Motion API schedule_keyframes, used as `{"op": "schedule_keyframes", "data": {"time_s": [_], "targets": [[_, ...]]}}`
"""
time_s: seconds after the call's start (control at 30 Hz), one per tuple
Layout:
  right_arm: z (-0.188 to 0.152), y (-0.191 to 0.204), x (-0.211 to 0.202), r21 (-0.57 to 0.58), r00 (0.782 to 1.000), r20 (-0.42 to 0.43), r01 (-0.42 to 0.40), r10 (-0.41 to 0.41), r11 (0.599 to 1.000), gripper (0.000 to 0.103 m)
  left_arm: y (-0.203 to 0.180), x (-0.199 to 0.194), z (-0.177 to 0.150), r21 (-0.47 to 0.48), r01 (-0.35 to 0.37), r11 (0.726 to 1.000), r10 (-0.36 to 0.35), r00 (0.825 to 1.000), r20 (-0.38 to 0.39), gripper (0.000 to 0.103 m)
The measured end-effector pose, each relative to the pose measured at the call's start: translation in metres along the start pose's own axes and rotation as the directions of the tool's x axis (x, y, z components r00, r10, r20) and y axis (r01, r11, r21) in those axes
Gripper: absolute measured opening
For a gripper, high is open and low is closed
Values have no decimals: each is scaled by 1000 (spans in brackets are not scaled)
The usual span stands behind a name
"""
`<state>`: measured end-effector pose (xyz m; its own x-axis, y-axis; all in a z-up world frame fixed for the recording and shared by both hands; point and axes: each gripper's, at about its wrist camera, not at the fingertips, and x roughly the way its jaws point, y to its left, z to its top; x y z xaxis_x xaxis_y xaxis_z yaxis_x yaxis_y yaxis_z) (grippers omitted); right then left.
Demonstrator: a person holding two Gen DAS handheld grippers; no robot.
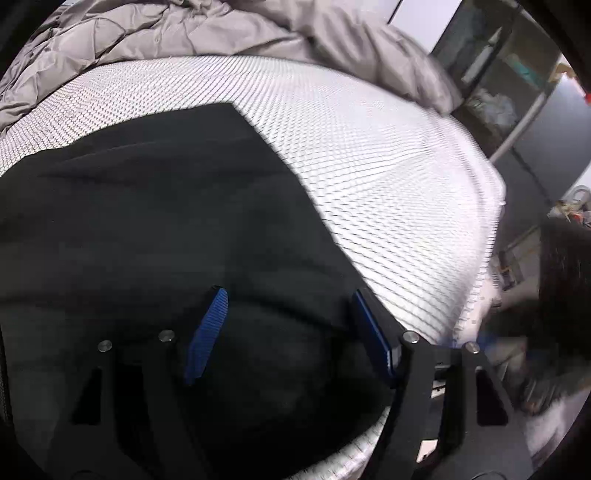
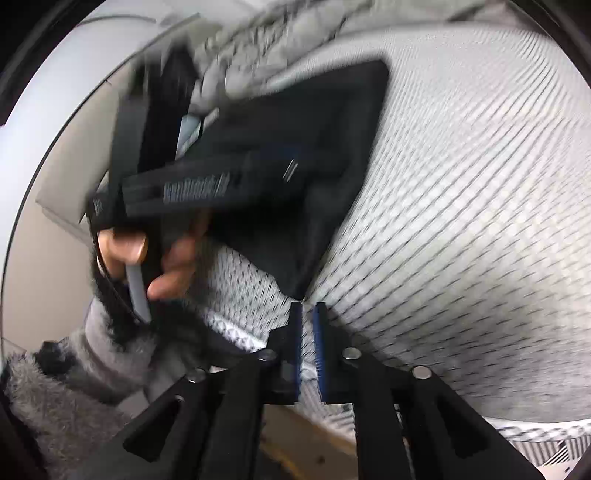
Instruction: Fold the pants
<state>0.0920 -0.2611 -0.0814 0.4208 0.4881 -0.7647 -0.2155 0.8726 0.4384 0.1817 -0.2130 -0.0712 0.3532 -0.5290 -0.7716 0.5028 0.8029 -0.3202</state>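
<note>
Nearest, in the right wrist view: right gripper with jaws narrow, only a thin slit between the blue ribbed pads. No cloth in that slit, only the pale bed cover visible through it. Just beyond the tips, one pointed corner of the black pants, very close to the pads; touching or not, impossible to tell through the blur.

A little further and to the left: a hand around the black handle of the other tool, with a grey fluffy sleeve behind it.

In the left wrist view: left gripper with jaws wide, both blue pads apart over the dark cloth, pinching nothing.

Under both tools, the pants lying on the bed, on its near left part. Already a compact flat block, with straight edges and one clean square corner at the far side. Judged from this shape: the main folds probably done, the layers stacked. Probably left: to flatten the near corner, which looks pulled out to a point, and perhaps one last fold or smoothing.

Materials: pants of matt, soft, thick black fabric with shallow wrinkles; bed cover white, with a fine diamond mesh pattern, tight and smooth.

Far side: a grey quilted duvet, puffy and crumpled. Far right: a dark shelf with unclear things inside.
</note>
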Motion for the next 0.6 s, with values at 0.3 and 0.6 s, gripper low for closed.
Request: {"op": "schedule_keyframes", "data": {"time_s": [0.3, 0.6], "targets": [[40, -33, 11, 111, 997, 73, -6, -3, 994, 47, -60, 13, -45, 317, -124, 940, 121, 992, 29, 75], [86, -38, 75, 113, 997, 64, -40, 33, 993, 42, -47, 10, -61, 291, -103, 951, 99, 995, 27, 78]]}}
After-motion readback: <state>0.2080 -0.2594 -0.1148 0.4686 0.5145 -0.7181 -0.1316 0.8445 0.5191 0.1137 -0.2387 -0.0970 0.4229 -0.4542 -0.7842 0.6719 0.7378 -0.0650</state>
